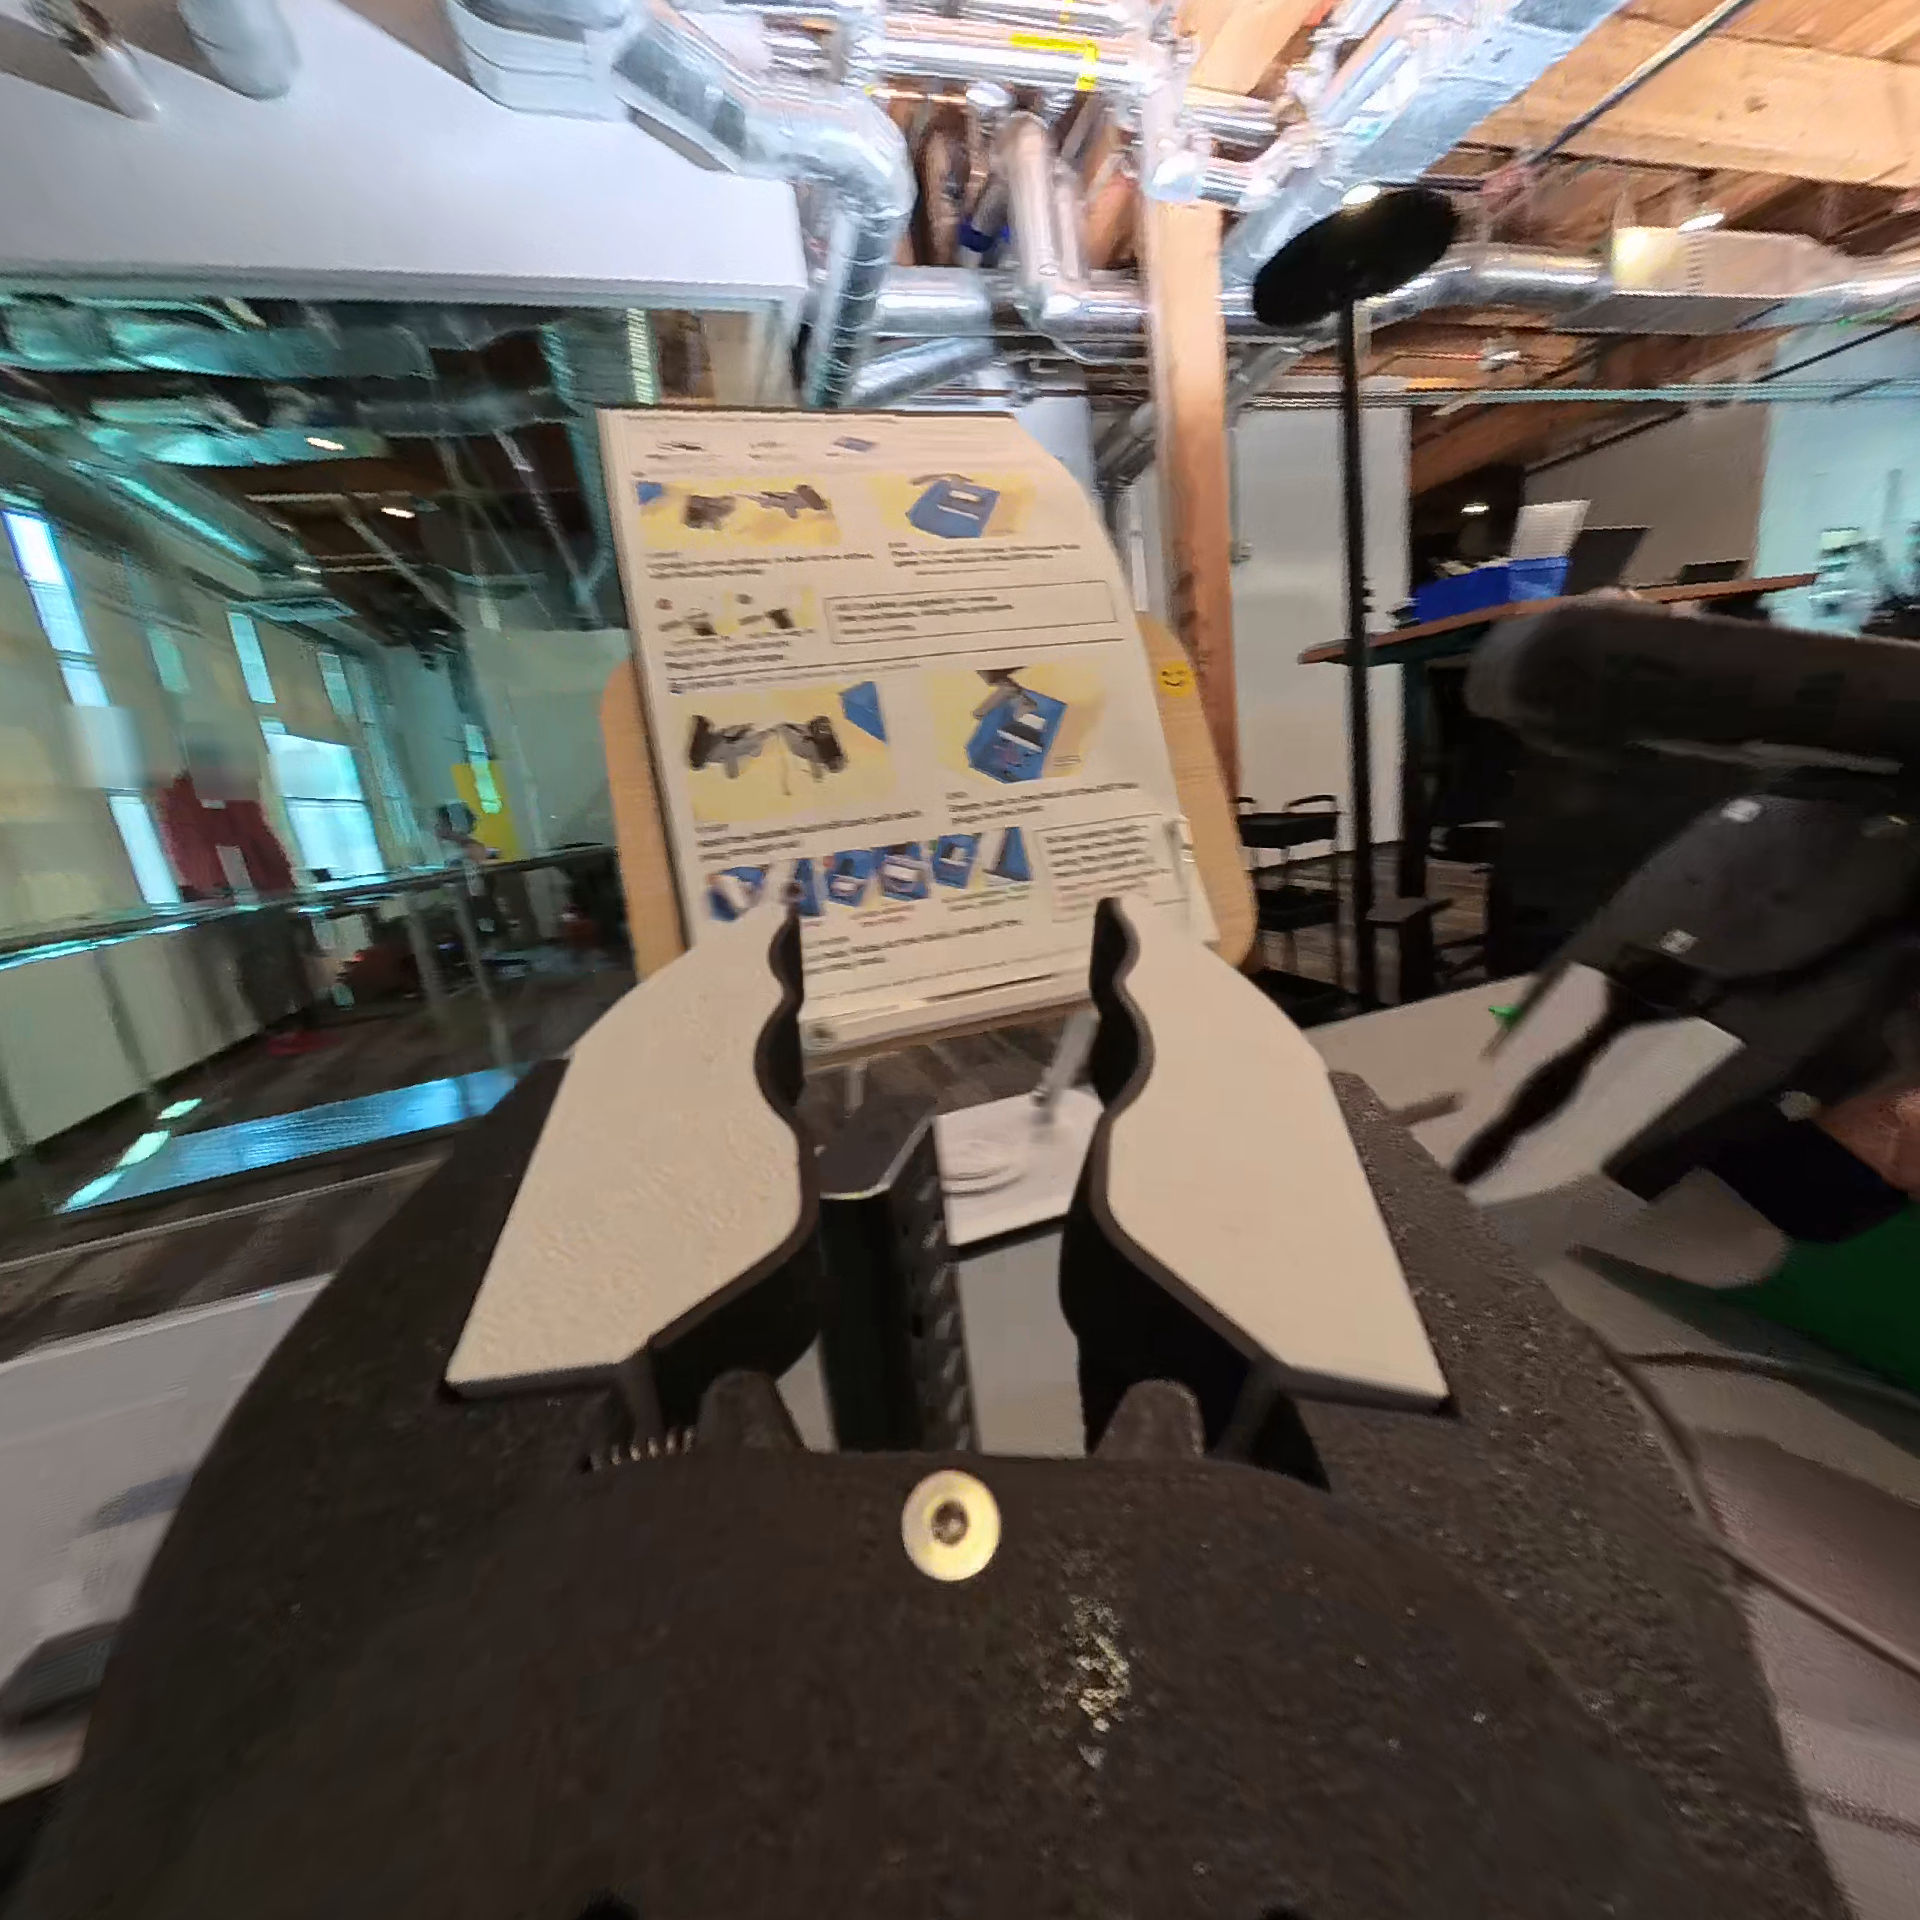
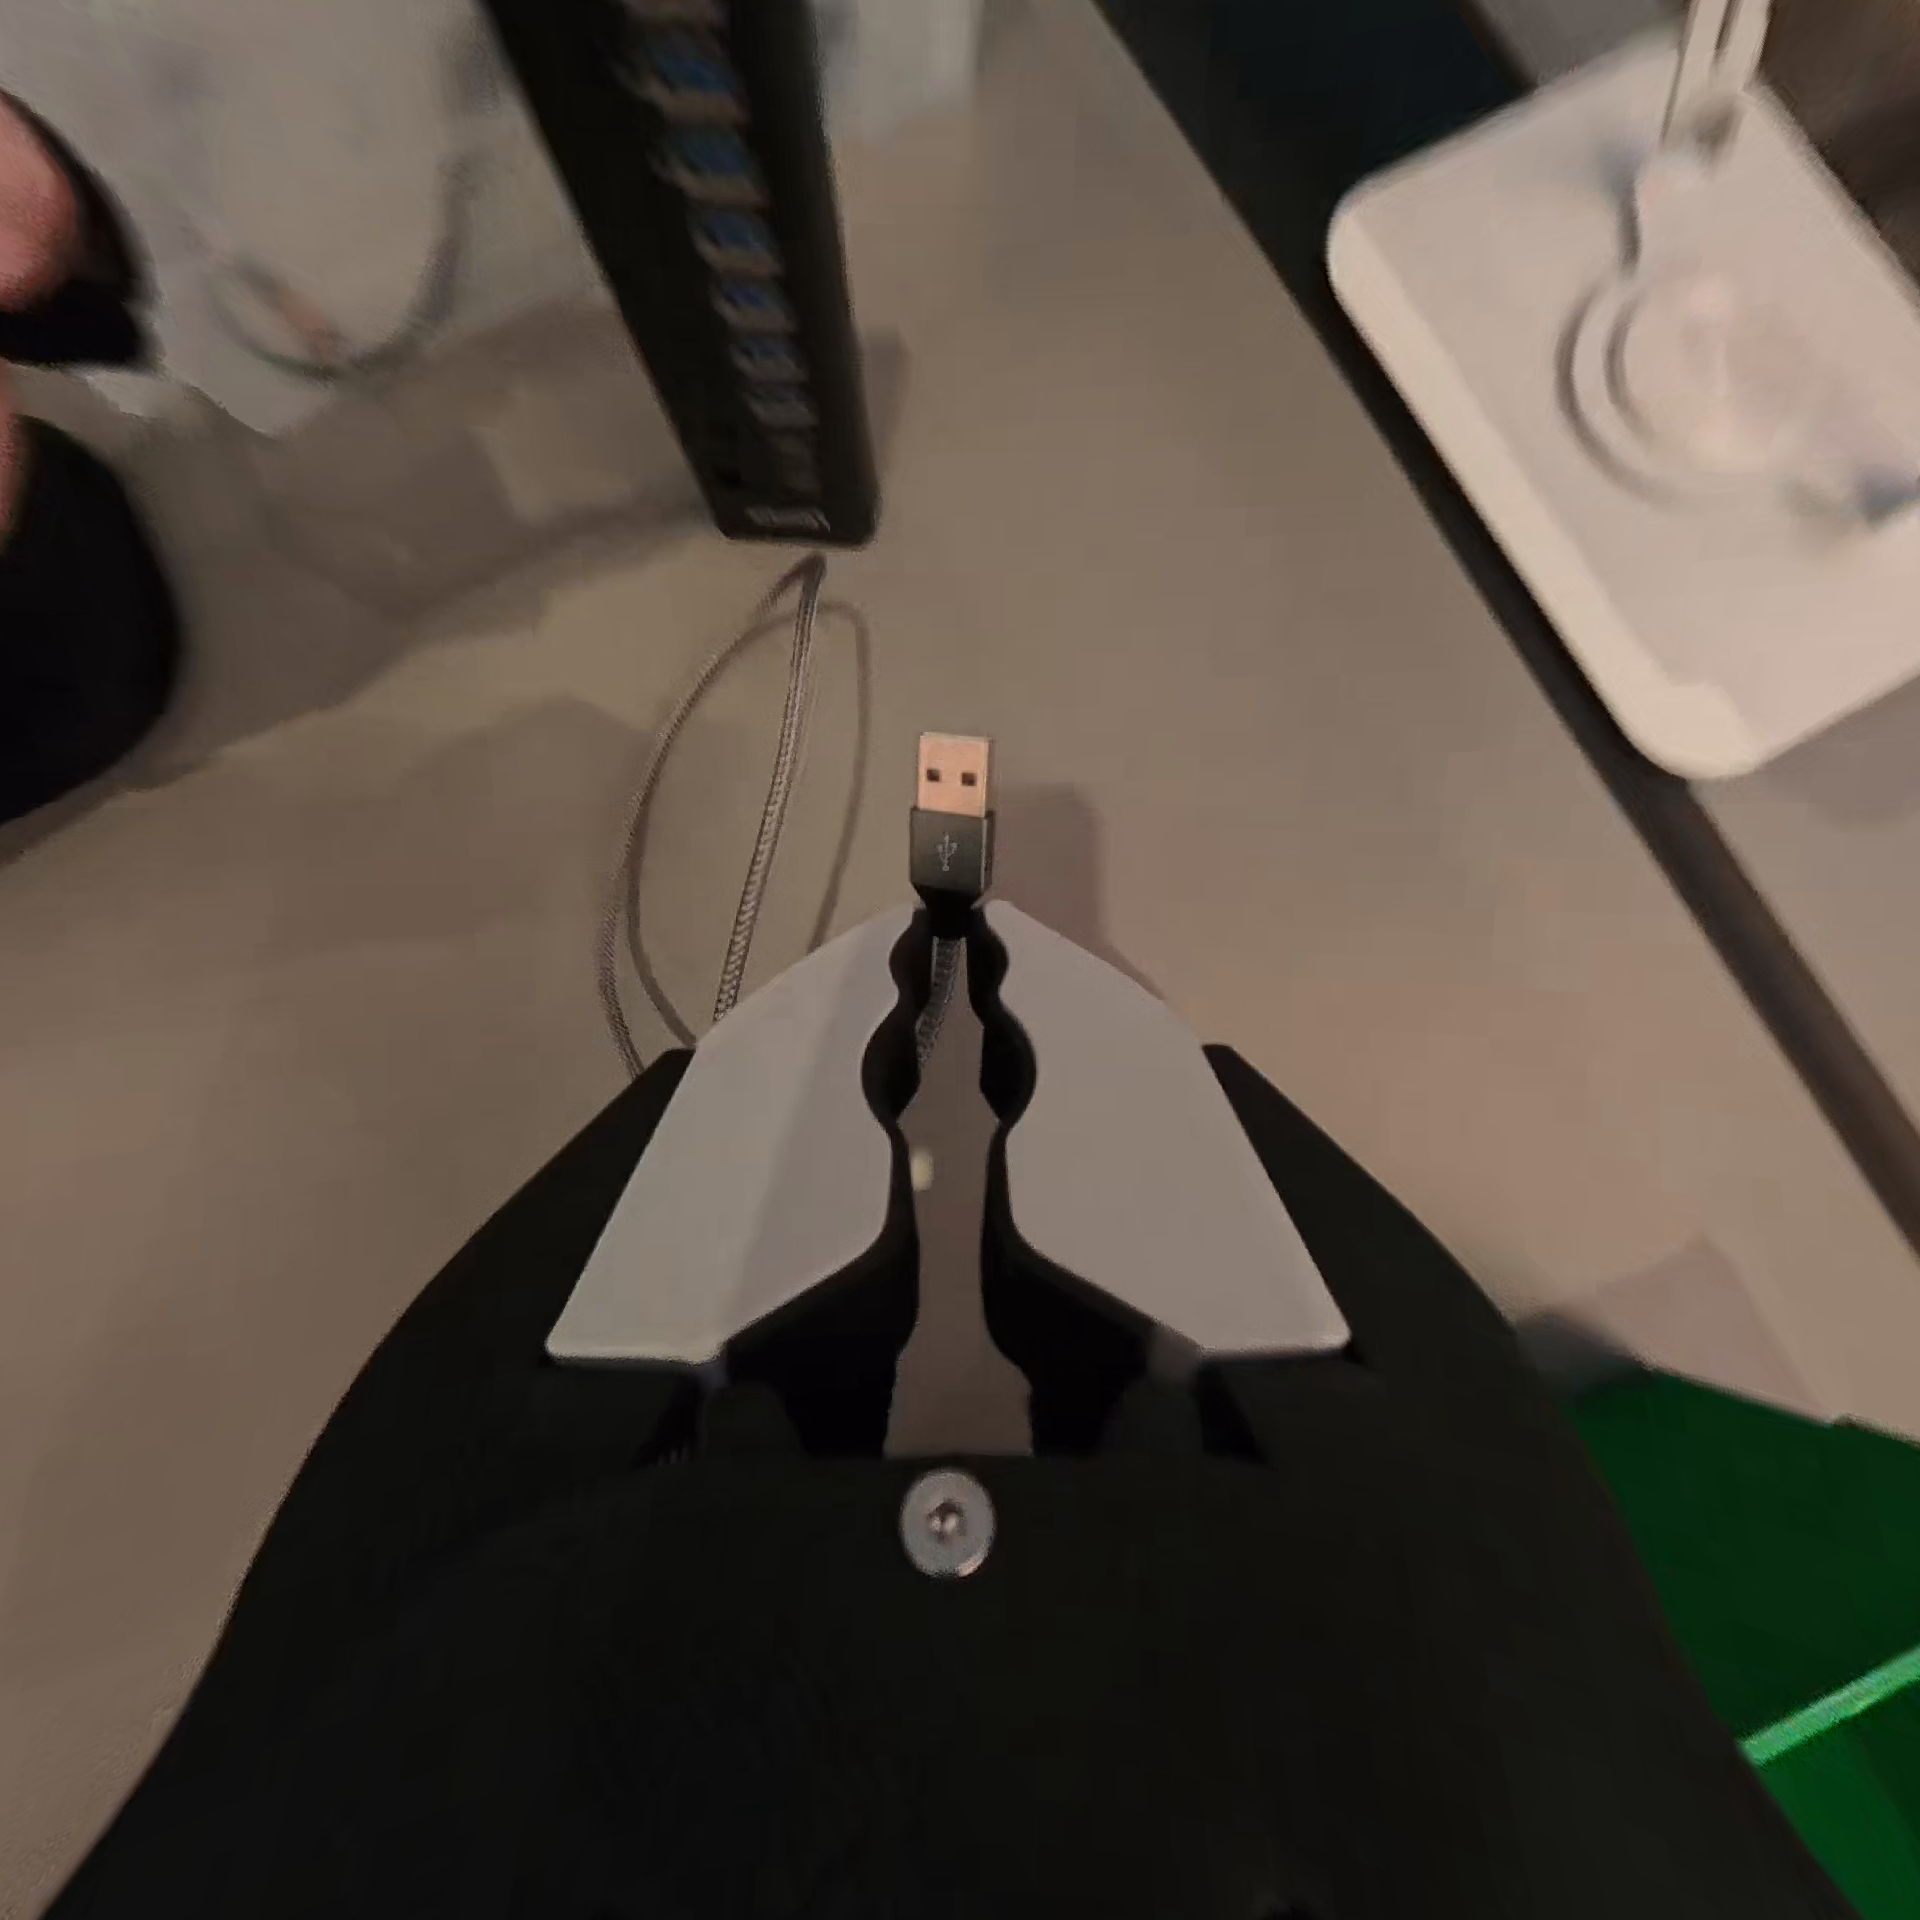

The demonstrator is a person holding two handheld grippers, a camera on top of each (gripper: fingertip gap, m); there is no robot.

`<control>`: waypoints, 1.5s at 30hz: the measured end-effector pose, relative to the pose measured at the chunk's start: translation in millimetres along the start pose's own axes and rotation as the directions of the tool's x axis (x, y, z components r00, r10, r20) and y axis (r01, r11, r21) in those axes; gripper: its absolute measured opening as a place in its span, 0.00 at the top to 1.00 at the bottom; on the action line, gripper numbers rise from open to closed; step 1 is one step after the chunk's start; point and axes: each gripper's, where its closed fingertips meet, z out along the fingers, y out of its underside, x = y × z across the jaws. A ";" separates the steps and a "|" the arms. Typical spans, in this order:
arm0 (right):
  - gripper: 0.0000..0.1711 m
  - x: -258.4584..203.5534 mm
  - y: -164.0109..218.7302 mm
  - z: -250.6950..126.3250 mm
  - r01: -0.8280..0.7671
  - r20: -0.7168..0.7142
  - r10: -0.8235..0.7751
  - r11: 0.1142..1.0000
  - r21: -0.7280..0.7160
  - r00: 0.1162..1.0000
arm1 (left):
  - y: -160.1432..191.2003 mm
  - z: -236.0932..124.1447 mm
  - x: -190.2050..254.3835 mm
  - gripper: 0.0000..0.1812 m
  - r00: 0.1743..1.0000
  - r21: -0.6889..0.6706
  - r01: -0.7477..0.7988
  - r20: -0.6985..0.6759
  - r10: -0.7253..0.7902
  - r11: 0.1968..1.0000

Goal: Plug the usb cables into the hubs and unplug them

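Observation:
My right gripper is shut on a grey braided USB cable just behind its plug, which sticks out forward above the table. A long black USB hub with a row of blue ports lies ahead and to the left of the plug, apart from it. My left gripper is open and empty, raised and pointing level; the black hub shows below, between its fingers. The right gripper also shows at the right of the left wrist view.
A white lamp base sits at the right on the grey table. An instruction sheet on a cardboard stand stands beyond the table. A green object is at the lower right. A person's dark sleeve is at the left. Left tips to right tips: about 20 centimeters.

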 end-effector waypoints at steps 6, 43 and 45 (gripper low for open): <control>0.96 -36.8 -27.5 -32.4 0.272 0.092 -0.301 0.931 0.244 0.949 | 3.5 1.9 71.2 0.82 0.877 -0.119 0.198 -0.423 -0.230 0.973; 0.81 -42.6 -33.0 -45.9 0.464 -0.047 -0.485 0.798 0.384 0.873 | 30.0 -0.2 113.3 0.97 0.639 -0.389 0.435 -0.502 -0.583 0.812; 0.80 -44.2 -41.3 -44.1 0.511 -0.125 -0.506 0.767 0.387 0.854 | 29.2 2.4 104.1 0.97 0.613 -0.401 0.511 -0.450 -0.649 0.761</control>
